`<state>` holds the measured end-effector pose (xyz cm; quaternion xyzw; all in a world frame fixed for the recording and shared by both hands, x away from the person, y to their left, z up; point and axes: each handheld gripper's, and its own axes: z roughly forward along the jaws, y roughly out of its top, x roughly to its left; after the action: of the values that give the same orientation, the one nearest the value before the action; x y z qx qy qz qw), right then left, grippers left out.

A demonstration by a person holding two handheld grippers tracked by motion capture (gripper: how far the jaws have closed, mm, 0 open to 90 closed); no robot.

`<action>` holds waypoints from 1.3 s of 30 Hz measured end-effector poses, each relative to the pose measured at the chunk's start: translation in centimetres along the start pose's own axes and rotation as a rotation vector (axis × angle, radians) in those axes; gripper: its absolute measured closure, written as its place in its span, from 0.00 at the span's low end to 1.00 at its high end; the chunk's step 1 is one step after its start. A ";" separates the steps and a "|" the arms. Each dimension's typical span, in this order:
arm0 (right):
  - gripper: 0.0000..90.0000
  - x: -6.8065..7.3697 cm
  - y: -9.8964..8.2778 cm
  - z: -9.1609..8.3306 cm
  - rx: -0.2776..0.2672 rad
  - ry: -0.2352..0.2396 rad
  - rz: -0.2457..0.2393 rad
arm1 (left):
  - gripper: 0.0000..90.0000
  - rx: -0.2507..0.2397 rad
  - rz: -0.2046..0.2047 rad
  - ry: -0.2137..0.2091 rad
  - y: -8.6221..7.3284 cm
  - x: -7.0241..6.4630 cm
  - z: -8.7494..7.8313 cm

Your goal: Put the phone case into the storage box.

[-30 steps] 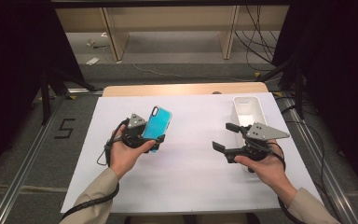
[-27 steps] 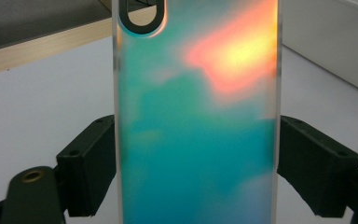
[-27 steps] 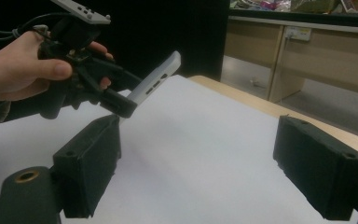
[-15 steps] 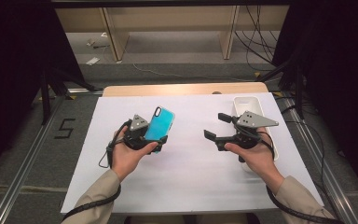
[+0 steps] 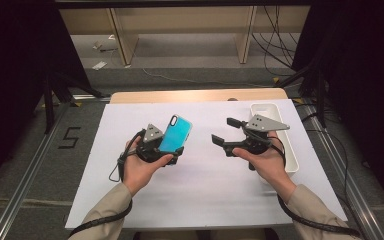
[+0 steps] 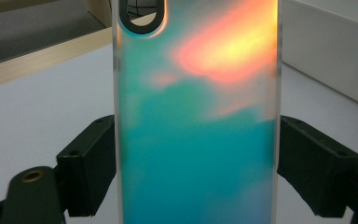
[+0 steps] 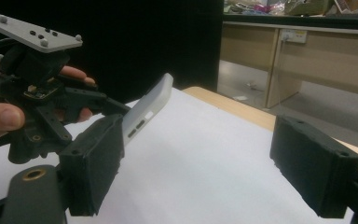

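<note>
A teal phone case (image 5: 175,134) with an orange sheen is held tilted above the white table sheet (image 5: 200,195). My left gripper (image 5: 166,150) is shut on its lower sides. In the left gripper view the phone case (image 6: 198,116) stands between both jaws, its camera cut-out at the top. My right gripper (image 5: 226,131) hovers open to the right of it, jaws pointing left toward the case. From the right gripper view I see the phone case (image 7: 150,109) edge-on, clear of the right gripper (image 7: 198,172), which has nothing between its fingers.
A white rectangular tray (image 5: 286,150) lies at the table's right side, behind my right hand. The wooden table edge (image 5: 195,95) runs along the back. Cables and a shelf unit sit on the floor beyond.
My right gripper has moved left from over the tray toward the centre and turned to face the case. The left gripper still holds the case in about the same place.
</note>
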<state>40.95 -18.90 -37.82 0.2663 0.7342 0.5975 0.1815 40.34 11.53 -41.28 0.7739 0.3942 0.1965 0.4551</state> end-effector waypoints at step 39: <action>0.21 1.3 0.5 3.7 0.022 0.032 0.015 | 0.19 -0.003 0.071 -0.062 -0.1 -3.8 0.9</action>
<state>42.24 -15.14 -38.06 0.2644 0.7416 0.5948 0.1624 38.57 8.12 -41.63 0.7923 0.3519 0.1890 0.4612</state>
